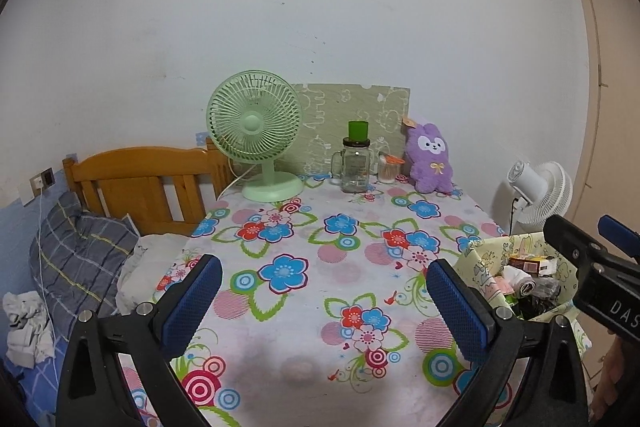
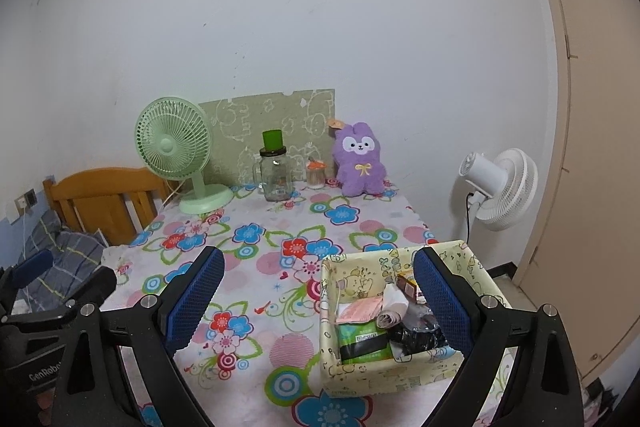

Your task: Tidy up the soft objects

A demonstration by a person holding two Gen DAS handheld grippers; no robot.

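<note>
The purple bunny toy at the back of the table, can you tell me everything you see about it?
The bunny toy is fluffy purple plush with two short rounded ears, a white face with small dark eyes and a nose, and a little yellow bow on its chest. An orange tag hangs by one ear. It sits upright on the flowery tablecloth, at the far edge beside the small jar with the orange lid, with its back against the wall. Neither claw touches it.
</note>
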